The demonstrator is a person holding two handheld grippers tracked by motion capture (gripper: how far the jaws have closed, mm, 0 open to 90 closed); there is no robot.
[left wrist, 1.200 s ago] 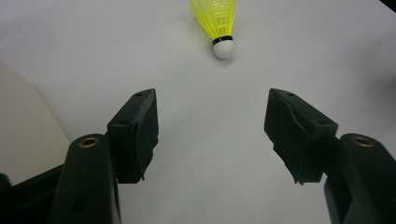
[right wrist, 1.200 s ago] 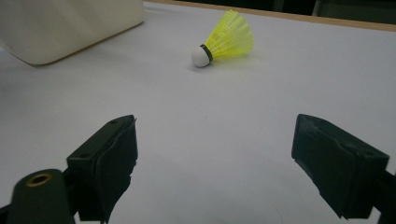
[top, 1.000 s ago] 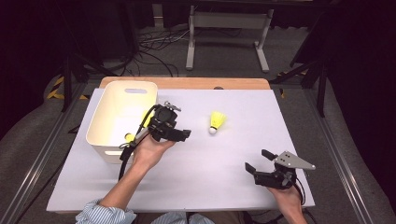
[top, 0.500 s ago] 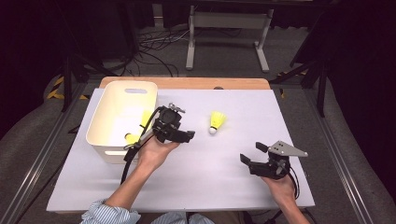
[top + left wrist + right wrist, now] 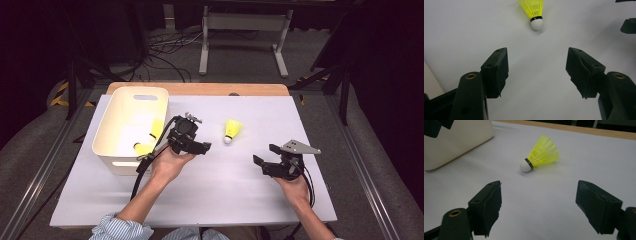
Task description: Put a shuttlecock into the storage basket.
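A yellow shuttlecock (image 5: 232, 131) with a white cork lies on its side on the white table (image 5: 220, 200), right of centre. My left gripper (image 5: 201, 145) hovers just left of it, beside the bin, open, with nothing between its jaws. In the left gripper view (image 5: 536, 72) the shuttlecock (image 5: 534, 11) lies ahead, beyond the jaw tips. My right gripper (image 5: 265, 155) is lower right of the shuttlecock and stands open; its jaws have just been closing slightly, with nothing between them. The right gripper view (image 5: 539, 205) has the shuttlecock (image 5: 541, 153) ahead, cork toward the left.
A cream bin (image 5: 112, 162) stands at the table's left, with yellow shuttlecocks (image 5: 145, 147) inside. Its wall (image 5: 456, 140) is at the upper left of the right gripper view. A wooden strip (image 5: 200, 88) edges the table's far side. Cables trail from both grippers.
My right hand has moved up and to the left, nearer the shuttlecock. The left hand has stayed about where it was. The shuttlecock has not moved.
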